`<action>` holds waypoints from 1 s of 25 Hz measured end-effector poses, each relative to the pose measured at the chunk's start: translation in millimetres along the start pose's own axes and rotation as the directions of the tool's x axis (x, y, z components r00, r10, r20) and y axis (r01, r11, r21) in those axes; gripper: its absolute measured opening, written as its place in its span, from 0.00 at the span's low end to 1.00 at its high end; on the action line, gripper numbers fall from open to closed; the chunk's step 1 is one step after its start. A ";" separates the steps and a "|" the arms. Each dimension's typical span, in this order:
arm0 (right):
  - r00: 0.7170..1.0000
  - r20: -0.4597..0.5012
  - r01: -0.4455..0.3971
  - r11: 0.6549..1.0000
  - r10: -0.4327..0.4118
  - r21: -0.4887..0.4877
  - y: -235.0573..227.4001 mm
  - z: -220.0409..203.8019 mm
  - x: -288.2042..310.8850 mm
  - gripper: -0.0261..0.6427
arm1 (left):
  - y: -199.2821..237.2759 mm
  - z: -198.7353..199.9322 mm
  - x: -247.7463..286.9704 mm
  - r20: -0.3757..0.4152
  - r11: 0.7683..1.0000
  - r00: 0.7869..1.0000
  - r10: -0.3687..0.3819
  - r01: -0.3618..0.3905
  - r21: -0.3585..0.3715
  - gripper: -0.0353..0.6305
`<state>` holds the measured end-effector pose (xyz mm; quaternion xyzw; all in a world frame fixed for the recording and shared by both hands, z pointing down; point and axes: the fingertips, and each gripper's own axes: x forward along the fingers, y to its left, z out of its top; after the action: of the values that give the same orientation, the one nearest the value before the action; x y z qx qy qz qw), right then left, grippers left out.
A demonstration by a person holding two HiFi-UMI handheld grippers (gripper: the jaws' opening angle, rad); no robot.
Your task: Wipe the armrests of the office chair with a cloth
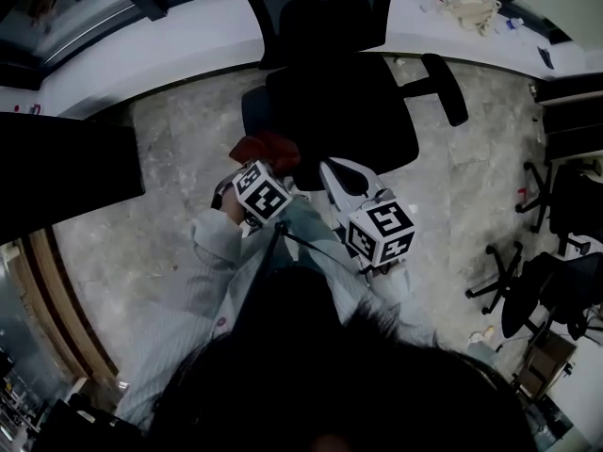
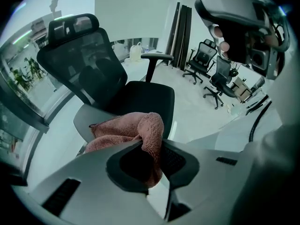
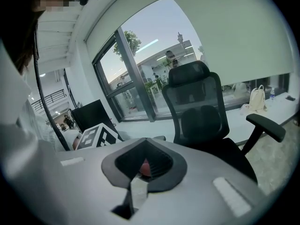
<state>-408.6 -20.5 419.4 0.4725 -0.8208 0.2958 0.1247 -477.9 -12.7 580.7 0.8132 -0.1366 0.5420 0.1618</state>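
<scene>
Clamping cloth point(image 2: 147, 130) in left gripper point(image 2: 152, 165): fingers closed on a pink fold, remainder bunched at lower centre of left gripper view, in front of chair point(image 2: 140, 95) seat. Locating cloth at centre of head view, at seat's near edge; contact not confirmable. Holding right gripper point(image 3: 143, 170) lower right of centre in head view, apart from chair, fingers together, only an unidentifiable pink speck at the seam. Showing armrest point(image 1: 443, 88) at upper right, well apart from cloth.
</scene>
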 end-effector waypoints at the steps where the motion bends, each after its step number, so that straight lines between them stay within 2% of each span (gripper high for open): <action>1: 1.000 -0.001 0.001 1.000 -0.001 0.001 1.6 -0.4 -0.8 0.04 | -0.4 -0.8 -0.9 -0.001 1.000 1.000 -0.003 0.003 -0.004 0.14; 3: 1.000 0.001 0.010 1.000 -0.010 0.005 3.1 0.4 -2.3 0.04 | 3.0 -0.2 -2.8 0.005 1.000 1.000 -0.005 0.005 -0.013 0.14; 5: 0.999 0.014 0.028 1.000 -0.028 0.012 3.2 3.1 -4.3 0.04 | 14.3 4.8 -7.9 0.044 0.999 0.999 0.009 -0.007 -0.045 0.14; 7: 0.997 0.039 0.063 0.998 -0.064 0.014 2.4 7.4 -8.3 0.04 | 32.2 18.4 -23.3 0.144 0.994 0.988 0.050 -0.034 -0.107 0.14; 8: 0.994 0.053 0.093 0.996 -0.093 0.002 0.1 10.0 -12.1 0.04 | 41.4 30.4 -36.3 0.217 0.989 0.973 0.082 -0.053 -0.134 0.14; 9: 0.989 0.068 0.130 0.991 -0.128 -0.023 -4.5 13.0 -17.6 0.04 | 49.0 45.7 -52.6 0.300 0.985 0.946 0.122 -0.079 -0.151 0.14; 10: 0.982 0.086 0.171 0.984 -0.166 -0.054 -11.3 16.1 -25.4 0.04 | 53.7 63.7 -71.0 0.389 0.981 0.906 0.168 -0.115 -0.157 0.14; 12: 0.964 0.143 0.238 0.968 -0.225 -0.078 -29.2 22.0 -48.2 0.04 | 51.4 102.2 -107.2 0.551 0.970 0.799 0.242 -0.182 -0.161 0.14; 13: 0.950 0.180 0.268 0.962 -0.254 -0.056 -37.7 24.7 -63.4 0.04 | 44.4 121.1 -123.2 0.617 0.968 0.746 0.250 -0.195 -0.157 0.14; 14: 0.931 0.220 0.302 0.953 -0.291 -0.018 -44.8 27.5 -80.9 0.04 | 35.0 139.9 -137.9 0.673 0.971 0.701 0.236 -0.189 -0.143 0.14; 15: 0.906 0.258 0.339 0.940 -0.334 0.027 -50.6 30.6 -99.6 0.04 | 24.4 158.3 -150.5 0.716 0.978 0.668 0.204 -0.172 -0.117 0.14; 16: 0.878 0.292 0.374 0.925 -0.378 0.072 -56.1 33.6 -118.3 0.04 | 13.3 175.7 -160.4 0.746 0.985 0.646 0.162 -0.151 -0.082 0.14; 18: 0.820 0.343 0.436 0.888 -0.459 0.146 -68.4 35.0 -154.7 0.04 | -10.9 205.7 -171.2 0.780 0.993 0.621 0.071 -0.118 0.004 0.14; 20: 0.758 0.369 0.496 0.843 -0.538 0.210 -82.6 25.8 -192.3 0.04 | -39.4 231.8 -173.9 0.799 0.991 0.602 -0.013 -0.097 0.089 0.14; 23: 0.674 0.372 0.573 0.770 -0.638 0.282 -107.7 4.1 -254.2 0.04 | -91.9 272.9 -173.4 0.810 0.980 0.575 -0.119 -0.062 0.188 0.14; 25: 0.634 0.372 0.602 0.735 -0.678 0.313 -123.9 -9.2 -294.8 0.04 | -132.0 299.9 -173.0 0.804 0.966 0.567 -0.180 -0.052 0.253 0.14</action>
<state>-150.0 145.1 329.5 0.7974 -0.5772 0.1753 -0.0159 -239.1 -7.8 297.4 0.9893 -0.0973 0.1087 -0.0035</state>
